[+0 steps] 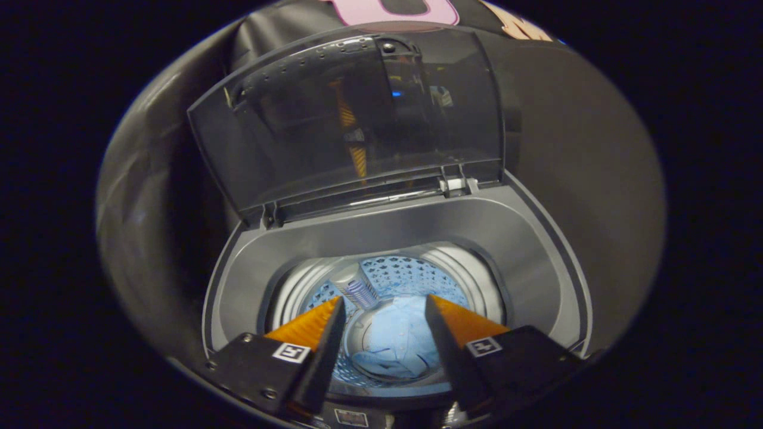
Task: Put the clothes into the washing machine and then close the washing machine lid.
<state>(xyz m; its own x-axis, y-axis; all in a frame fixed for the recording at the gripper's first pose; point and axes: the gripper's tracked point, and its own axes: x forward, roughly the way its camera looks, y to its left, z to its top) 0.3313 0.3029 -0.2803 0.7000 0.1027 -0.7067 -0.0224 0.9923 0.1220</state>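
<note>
While my gripper (384, 307) hovers over the washing machine (250, 286), its fingers stand apart, holding nothing.
Light-blue clothes (393, 339) lie in the drum below; lid (351, 119) upright.

Washing machine (250, 280) open, lid (357, 119) tilted up at its rear edge. Light blue clothes (393, 339) lie on drum (411, 274) bottom. Tool (384, 313) fingers spread, hovering above drum opening.

We can read no text here: the square marker tags on the gripper (384, 304), above the washing machine (536, 238), carry only patterns.
</note>
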